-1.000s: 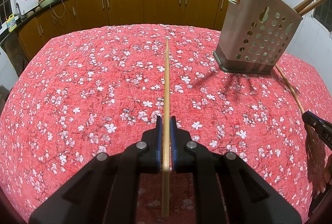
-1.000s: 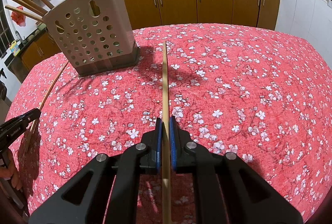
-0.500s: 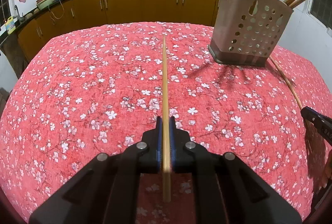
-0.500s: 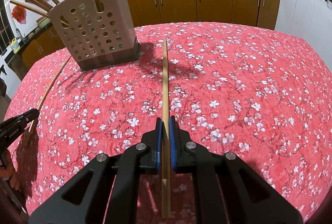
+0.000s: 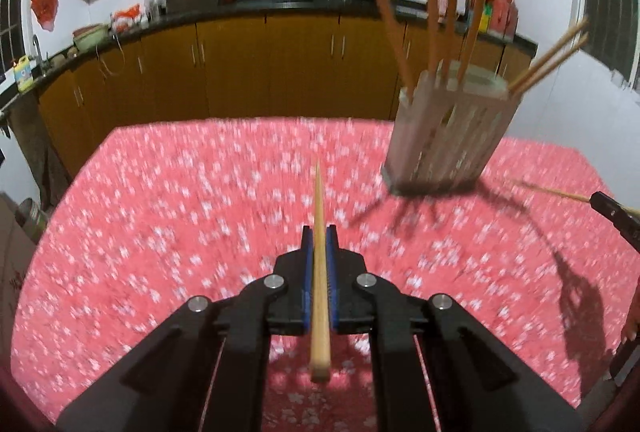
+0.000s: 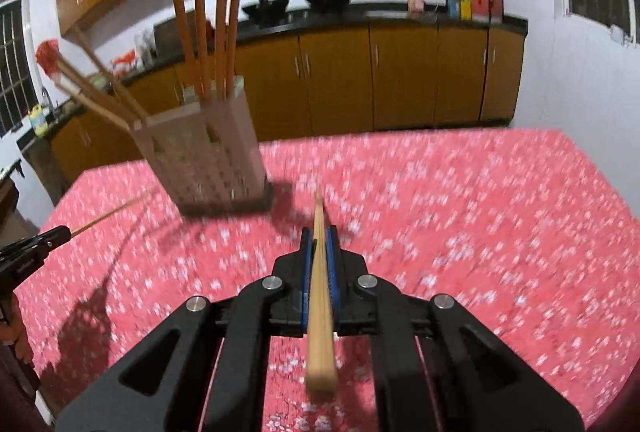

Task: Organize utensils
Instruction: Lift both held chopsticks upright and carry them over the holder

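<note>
Left tool (image 5: 319, 232) is clamped on a chopstick (image 5: 319, 272), long axis pointing up-frame; the holder (image 5: 444, 136) stands upper right of its tip. Right tool (image 6: 319, 232) grips another chopstick (image 6: 320, 292); there the holder (image 6: 208, 160) stands upper left, seemingly nearer.

Both views dim, warm indoor light from overhead; white walls brightest. Heavy motion blur on the red floral cloth (image 5: 160, 232), flowers smeared to streaks, and on the perforated holder (image 5: 444, 136) w/ its holes stretched into lines. The black gripper bodies and each clamped chopstick (image 6: 320, 292) stay sharp up close. Hard dark shadows: spiky one beside the holder, gripper-shaped ones on the cloth in each view. Strong fisheye bend: cabinets (image 6: 400, 72) curve, black vignette in corners. No real glare.
</note>
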The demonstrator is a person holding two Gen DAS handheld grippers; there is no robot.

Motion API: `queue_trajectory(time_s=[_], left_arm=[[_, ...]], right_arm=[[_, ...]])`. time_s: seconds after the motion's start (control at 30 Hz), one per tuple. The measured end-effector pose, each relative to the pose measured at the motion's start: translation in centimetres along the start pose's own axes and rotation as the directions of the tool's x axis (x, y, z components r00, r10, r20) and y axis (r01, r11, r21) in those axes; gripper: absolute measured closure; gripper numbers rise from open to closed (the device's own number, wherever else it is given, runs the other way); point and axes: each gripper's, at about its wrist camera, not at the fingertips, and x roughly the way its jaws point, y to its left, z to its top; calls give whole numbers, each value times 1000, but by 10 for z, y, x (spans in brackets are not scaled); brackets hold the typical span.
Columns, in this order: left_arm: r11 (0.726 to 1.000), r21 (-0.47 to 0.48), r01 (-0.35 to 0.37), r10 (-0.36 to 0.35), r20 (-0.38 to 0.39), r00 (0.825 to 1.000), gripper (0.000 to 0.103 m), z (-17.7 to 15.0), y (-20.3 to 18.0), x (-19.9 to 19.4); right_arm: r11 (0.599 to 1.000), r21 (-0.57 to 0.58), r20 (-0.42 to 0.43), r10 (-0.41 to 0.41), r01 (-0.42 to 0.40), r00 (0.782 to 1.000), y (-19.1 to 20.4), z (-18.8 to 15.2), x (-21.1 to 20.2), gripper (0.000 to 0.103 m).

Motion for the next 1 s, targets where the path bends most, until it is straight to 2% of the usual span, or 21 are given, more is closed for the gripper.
queue_trajectory(time_s=[0.13,0.33,0.57,0.73,0.8,1.0], left_arm=[[999,-18,30,-29,84,996,96,22,-1,-26],[995,-46,88,-78,185,980,96,49,1,-57],[986,-5,165,-159,235,959,96,76,-10,-79],[974,39,223,-224,299,928,96,96,-31,-102],[970,50,237,-240,332,912,96,105,-39,-109],[962,39,270,-257,456,852,96,140,-62,-124]], right_arm=[[1000,9,84,1,-1,997,0,17,-16,95],[1000,12,168,6,-8,986,2,34,-33,95],[993,6,219,113,-117,969,13,54,-56,95],[979,-17,304,199,-204,931,27,76,-84,95],[973,-24,355,223,-229,908,33,88,-93,95],[972,-55,463,226,-227,857,52,113,-99,95]])
